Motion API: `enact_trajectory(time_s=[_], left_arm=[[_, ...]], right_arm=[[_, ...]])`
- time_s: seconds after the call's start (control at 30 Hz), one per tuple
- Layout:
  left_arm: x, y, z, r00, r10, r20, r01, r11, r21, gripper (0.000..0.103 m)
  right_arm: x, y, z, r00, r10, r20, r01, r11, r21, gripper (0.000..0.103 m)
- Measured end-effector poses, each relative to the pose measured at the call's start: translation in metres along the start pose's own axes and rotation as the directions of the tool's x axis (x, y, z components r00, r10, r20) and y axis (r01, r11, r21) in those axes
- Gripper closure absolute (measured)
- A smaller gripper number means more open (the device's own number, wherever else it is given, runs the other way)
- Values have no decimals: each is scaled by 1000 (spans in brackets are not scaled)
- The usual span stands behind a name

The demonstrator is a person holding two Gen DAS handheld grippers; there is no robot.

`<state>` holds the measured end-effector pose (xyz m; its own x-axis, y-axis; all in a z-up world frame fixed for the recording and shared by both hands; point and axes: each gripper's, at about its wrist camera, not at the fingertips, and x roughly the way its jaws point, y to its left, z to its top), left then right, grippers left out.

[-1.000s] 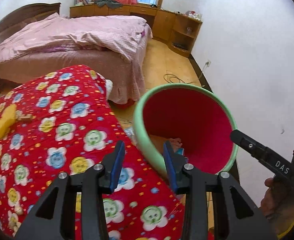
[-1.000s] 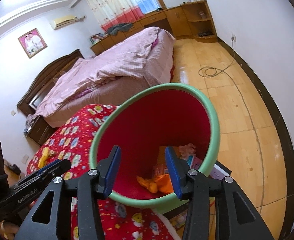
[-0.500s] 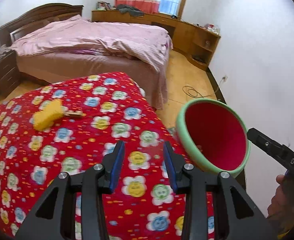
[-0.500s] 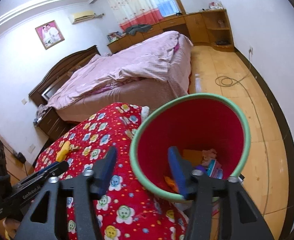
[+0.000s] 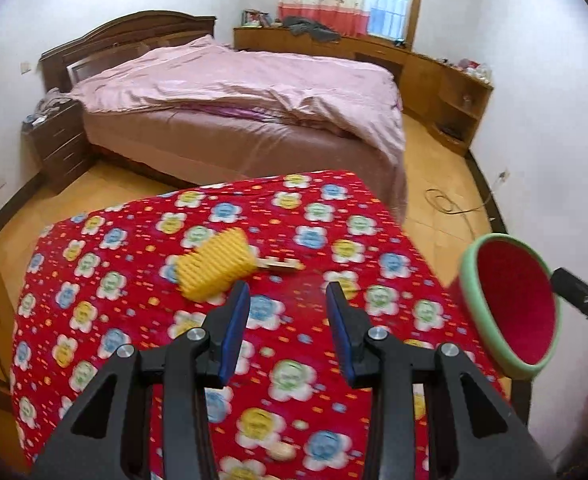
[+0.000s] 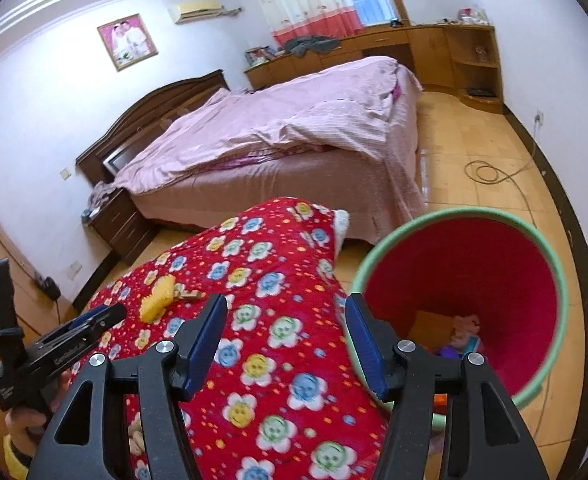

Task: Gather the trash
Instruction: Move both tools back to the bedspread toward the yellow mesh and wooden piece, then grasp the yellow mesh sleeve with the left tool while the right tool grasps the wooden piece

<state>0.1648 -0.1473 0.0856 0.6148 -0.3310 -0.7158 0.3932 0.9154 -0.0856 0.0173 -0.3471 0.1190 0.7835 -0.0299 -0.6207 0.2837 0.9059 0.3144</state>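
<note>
Left hand-held gripper (image 5: pixel 288 308): fingers apart, nothing between them, hovering above the red flowered cloth (image 5: pixel 133 280); seen also at the lower left of the right wrist view (image 6: pixel 93 320), gripped by a hand.
Right hand-held gripper (image 6: pixel 285 342): fingers apart and empty, held over the cloth's edge (image 6: pixel 253 280) just beside the bin; one dark finger of it shows at the right edge of the left wrist view.
Bin (image 6: pixel 542 264): green rim, red inside, standing on the floor just beside the cloth-covered desk; in the left wrist view it sits at the far right (image 5: pixel 470 276), mouth tilted toward the camera.
Bin contents: a brown piece, something pink and something blue-purple at the bottom (image 6: pixel 460 334); too blurred to name.
Yellow trash (image 5: pixel 213 268): a ribbed yellow lump lying on the cloth, ahead and to the left of the left gripper's fingers, apart from them; a small tan piece (image 5: pixel 281 266) touches its right side. In the right wrist view it lies (image 6: pixel 158 298) between the two grippers.
Small tan bit (image 5: pixel 279 450): on the cloth near the bottom edge, blurred.
Bed (image 5: pixel 253 92): pink cover, well beyond the desk.
</note>
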Motion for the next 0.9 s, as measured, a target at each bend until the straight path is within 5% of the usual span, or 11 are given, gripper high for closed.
enact_trajectory(time_s=[0.27,0.47,0.57,0.9], left_arm=[[52,32,9,995,71,-76,-69,997,29,64],[86,48,13,992,22,-128,-24,1000,-14,59],[97,51,14,992,15,-124,-18,1000,-23,51],[123,53,5,987,95,-126,-98,995,-13,50]], right_arm=[[35,22,15,1000,19,-18,-19,1000,-17,40],[67,31,18,998,15,-58,-17,1000,-26,40],[81,34,18,997,14,-74,-16,1000,-25,40],[118,34,8,989,31,-146,-34,999,-16,40]])
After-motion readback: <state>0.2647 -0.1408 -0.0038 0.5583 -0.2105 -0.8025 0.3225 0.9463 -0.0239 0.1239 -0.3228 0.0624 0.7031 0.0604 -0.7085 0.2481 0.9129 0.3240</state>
